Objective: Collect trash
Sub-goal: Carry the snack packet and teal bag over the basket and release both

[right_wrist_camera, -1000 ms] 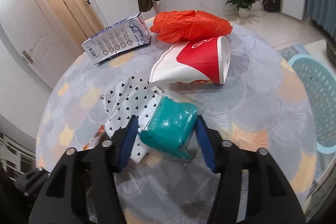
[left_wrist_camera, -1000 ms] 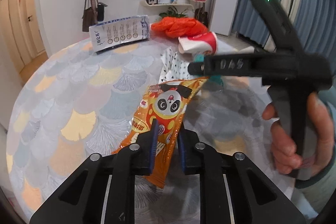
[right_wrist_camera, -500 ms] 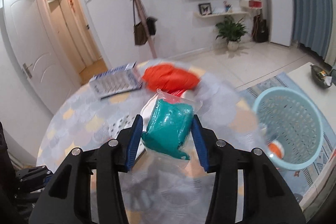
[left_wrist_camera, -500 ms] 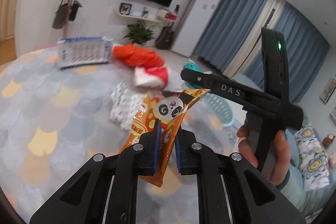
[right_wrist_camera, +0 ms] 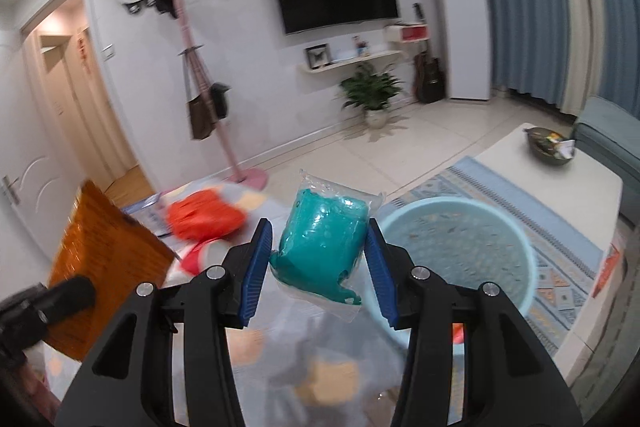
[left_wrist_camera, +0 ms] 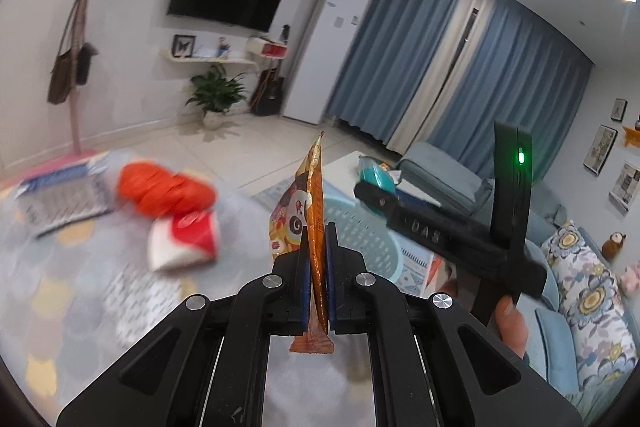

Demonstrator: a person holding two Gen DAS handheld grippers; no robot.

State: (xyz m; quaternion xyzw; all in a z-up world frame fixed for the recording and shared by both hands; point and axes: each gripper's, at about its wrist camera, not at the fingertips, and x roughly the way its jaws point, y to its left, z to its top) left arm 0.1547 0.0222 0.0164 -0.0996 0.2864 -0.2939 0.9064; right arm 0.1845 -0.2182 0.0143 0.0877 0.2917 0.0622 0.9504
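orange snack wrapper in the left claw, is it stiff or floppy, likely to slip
The snack wrapper stands upright above the shut left claw, so probably fairly stiff film. It looks flat and empty, likely very light. Its glossy surface may slip.

Both grippers, left gripper [left_wrist_camera: 318, 259] and right gripper [right_wrist_camera: 318, 269], are sporting black frames, blue pads and silver screws; the right one's showing "DAS" lettering and glowing a green light.

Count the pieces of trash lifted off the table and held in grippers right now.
2: an orange snack wrapper pinched in the left gripper, and a teal plastic packet clamped in the right gripper.
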